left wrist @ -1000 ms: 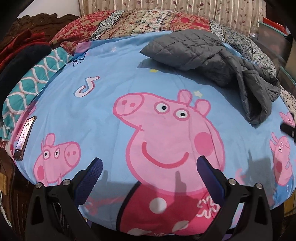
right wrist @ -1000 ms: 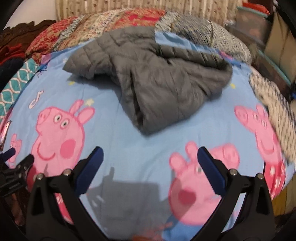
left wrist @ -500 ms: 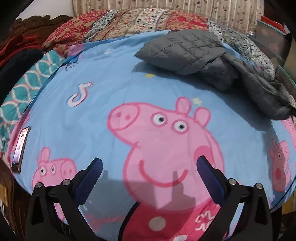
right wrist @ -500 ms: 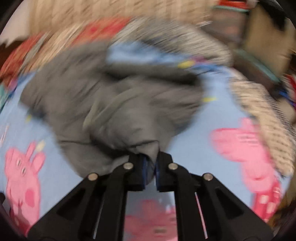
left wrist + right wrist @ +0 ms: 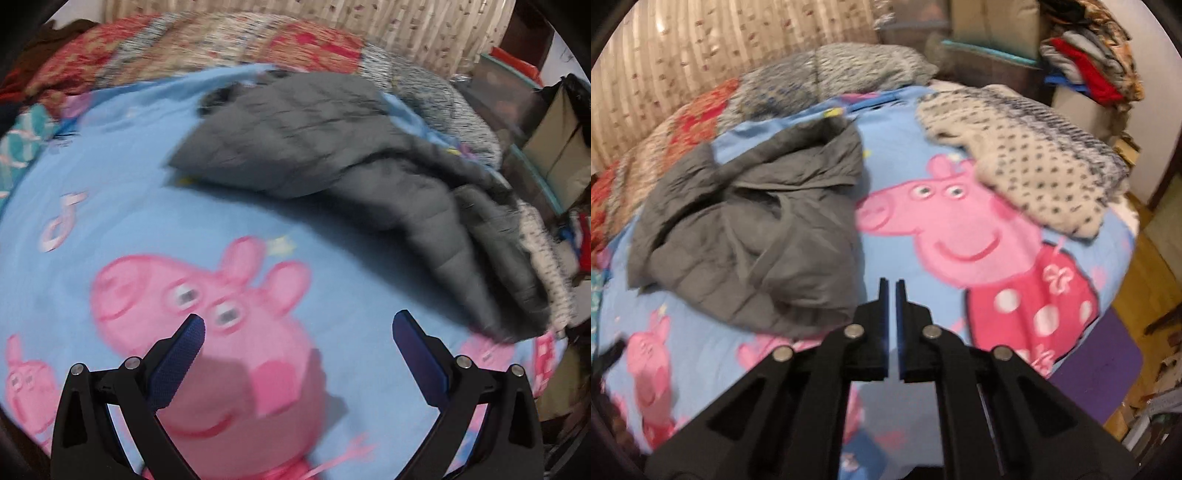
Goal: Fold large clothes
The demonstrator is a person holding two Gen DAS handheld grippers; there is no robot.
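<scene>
A grey quilted jacket [image 5: 332,155] lies crumpled on the blue cartoon-pig bedsheet [image 5: 129,192], stretched out toward the bed's right edge. My left gripper [image 5: 297,332] hovers open over the pig print, short of the jacket, with nothing between its fingers. In the right wrist view the jacket [image 5: 750,229] is bunched to the left, and its near edge runs in under the left finger of my right gripper [image 5: 892,286]. That gripper is shut and seems to pinch that edge. Its tips are bare.
A dotted knit blanket [image 5: 1034,177] lies on the bed's right side, with patchwork quilts [image 5: 221,40] along the back. Boxes and stacked clothes [image 5: 1086,66] stand beyond the bed. A purple mat [image 5: 1100,362] lies on the wooden floor at right.
My right gripper went from open to shut on the jacket's near edge, then swung right and rolled, dragging the jacket. The left gripper, still open, moved closer to the jacket.
</scene>
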